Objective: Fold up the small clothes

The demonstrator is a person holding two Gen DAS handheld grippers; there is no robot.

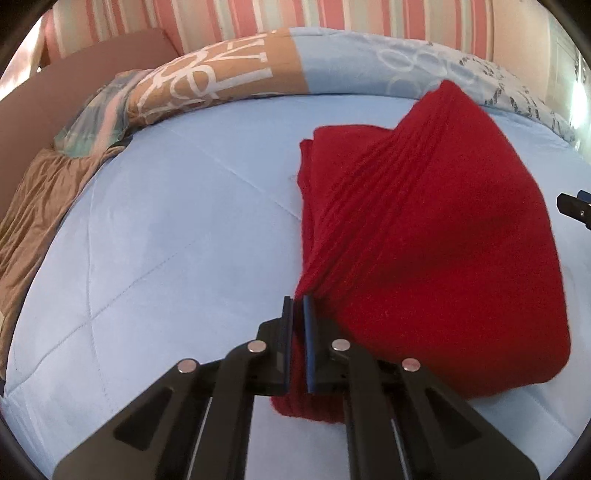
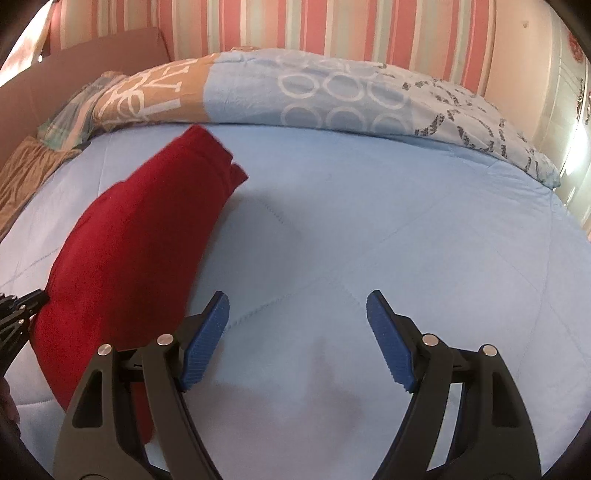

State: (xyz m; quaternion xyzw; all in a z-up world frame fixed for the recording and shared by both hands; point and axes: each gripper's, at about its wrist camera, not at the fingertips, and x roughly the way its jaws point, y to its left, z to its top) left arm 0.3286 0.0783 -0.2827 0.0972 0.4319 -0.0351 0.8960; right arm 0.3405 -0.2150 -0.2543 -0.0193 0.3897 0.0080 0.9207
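Note:
A red knitted garment [image 1: 436,236] lies partly folded on a light blue quilt [image 1: 166,240]. My left gripper [image 1: 299,301] is shut on the garment's near edge and lifts it, so the knit pulls into taut ridges. In the right wrist view the same garment [image 2: 129,240] sits at the left. My right gripper [image 2: 297,306] is open and empty above the bare quilt [image 2: 406,221], to the right of the garment. The left gripper's tip [image 2: 26,299] shows at the left edge.
A patterned blue and tan duvet [image 1: 258,70] is bunched along the far side of the bed, also in the right wrist view [image 2: 332,92]. Brown fabric [image 1: 40,199] lies at the left edge. A striped pink wall [image 2: 332,26] stands behind.

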